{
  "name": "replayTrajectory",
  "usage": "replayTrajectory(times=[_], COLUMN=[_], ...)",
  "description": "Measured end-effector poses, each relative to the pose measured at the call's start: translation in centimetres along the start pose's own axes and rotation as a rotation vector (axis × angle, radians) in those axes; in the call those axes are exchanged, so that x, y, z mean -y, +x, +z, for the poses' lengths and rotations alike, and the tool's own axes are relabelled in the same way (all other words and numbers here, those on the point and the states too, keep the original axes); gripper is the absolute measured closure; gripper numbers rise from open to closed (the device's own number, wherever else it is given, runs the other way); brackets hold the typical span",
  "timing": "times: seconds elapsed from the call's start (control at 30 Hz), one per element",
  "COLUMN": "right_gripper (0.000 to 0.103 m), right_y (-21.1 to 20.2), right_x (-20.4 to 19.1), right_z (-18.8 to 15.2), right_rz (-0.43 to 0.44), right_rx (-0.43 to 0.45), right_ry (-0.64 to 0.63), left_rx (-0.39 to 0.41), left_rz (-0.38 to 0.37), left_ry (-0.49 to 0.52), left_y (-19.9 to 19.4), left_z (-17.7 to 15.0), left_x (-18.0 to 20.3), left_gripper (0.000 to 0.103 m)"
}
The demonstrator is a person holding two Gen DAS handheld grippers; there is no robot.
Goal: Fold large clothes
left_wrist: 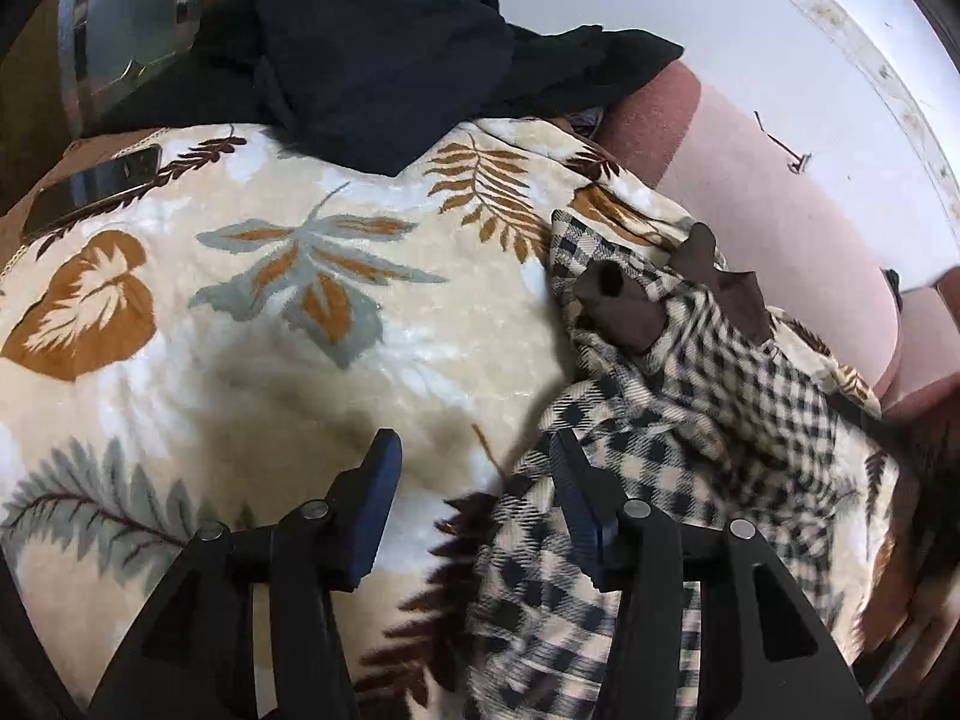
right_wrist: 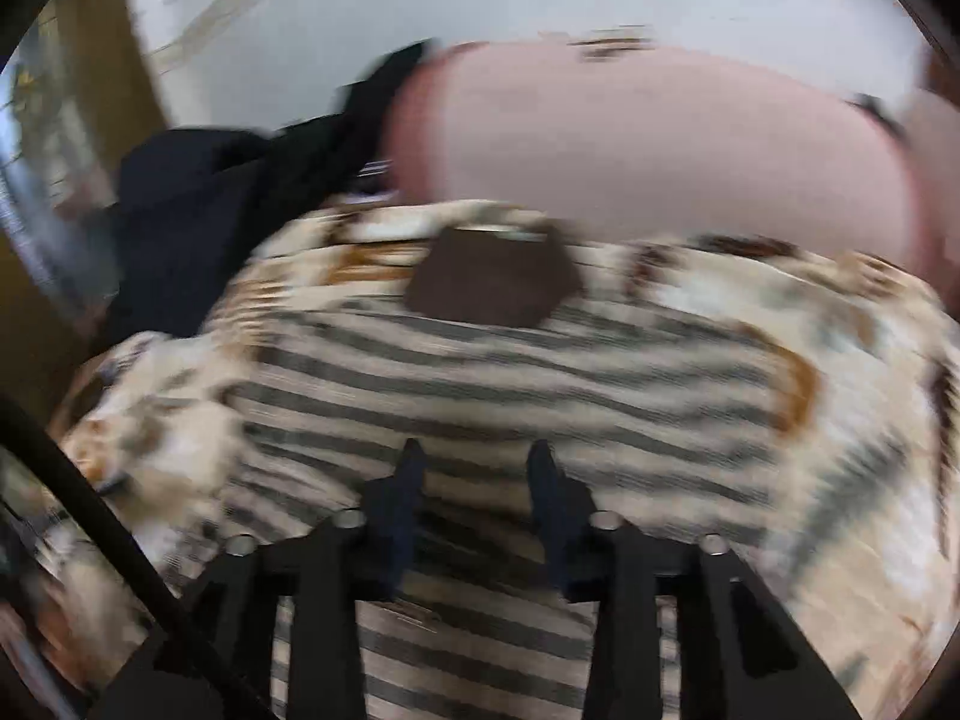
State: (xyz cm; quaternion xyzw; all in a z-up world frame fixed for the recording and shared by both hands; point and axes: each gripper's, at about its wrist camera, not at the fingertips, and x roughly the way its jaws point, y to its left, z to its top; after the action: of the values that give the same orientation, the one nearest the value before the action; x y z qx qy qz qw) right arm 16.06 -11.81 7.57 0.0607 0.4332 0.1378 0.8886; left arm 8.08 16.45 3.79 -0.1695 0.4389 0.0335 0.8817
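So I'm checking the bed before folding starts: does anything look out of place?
Yes. A black smartphone lies on the leaf-print cream blanket near its far-left edge, where folding could knock it off. The black-and-cream checked shirt lies crumpled, not flat.

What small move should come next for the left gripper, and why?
Probably close the left gripper on the checked shirt. Its jaws stand open, its right finger lies against the crumpled shirt edge, and nothing is held yet.
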Motion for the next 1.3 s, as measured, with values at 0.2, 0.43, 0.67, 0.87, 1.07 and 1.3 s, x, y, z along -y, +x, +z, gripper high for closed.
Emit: replayTrajectory(times=[0.2, 0.43, 0.67, 0.87, 1.07, 1.3], right_gripper=[0.074, 0.074, 0.044, 0.053, 0.099, 0.1], right_y=[8.0, 12.8, 10.5, 15.5, 15.9, 18.2], right_x=[-6.3, -7.0, -9.1, -11.5, -10.7, -10.2], right_z=[4.1, -1.4, 2.2, 1.9, 3.6, 6.8], right_rz=[0.024, -0.052, -0.062, -0.139, -0.133, -0.083], right_rx=[-0.038, -0.189, -0.098, -0.188, -0.16, -0.154], right_ry=[0.058, -0.025, -0.14, -0.294, -0.187, -0.066], left_rx=[-0.019, -0.039, -0.059, -0.07, -0.075, -0.075], left_rz=[0.058, -0.001, -0.034, -0.049, -0.06, -0.055], left_ry=[0.033, 0.005, -0.053, -0.087, -0.108, -0.098], left_y=[1.8, 1.5, 1.5, 1.7, 1.8, 2.1], left_z=[0.5, 1.3, 1.8, 2.0, 2.2, 2.3], left_x=[-1.2, -1.5, -2.3, -2.9, -3.1, -3.1], left_gripper=[0.053, 0.053, 0.053, 0.053, 0.053, 0.053])
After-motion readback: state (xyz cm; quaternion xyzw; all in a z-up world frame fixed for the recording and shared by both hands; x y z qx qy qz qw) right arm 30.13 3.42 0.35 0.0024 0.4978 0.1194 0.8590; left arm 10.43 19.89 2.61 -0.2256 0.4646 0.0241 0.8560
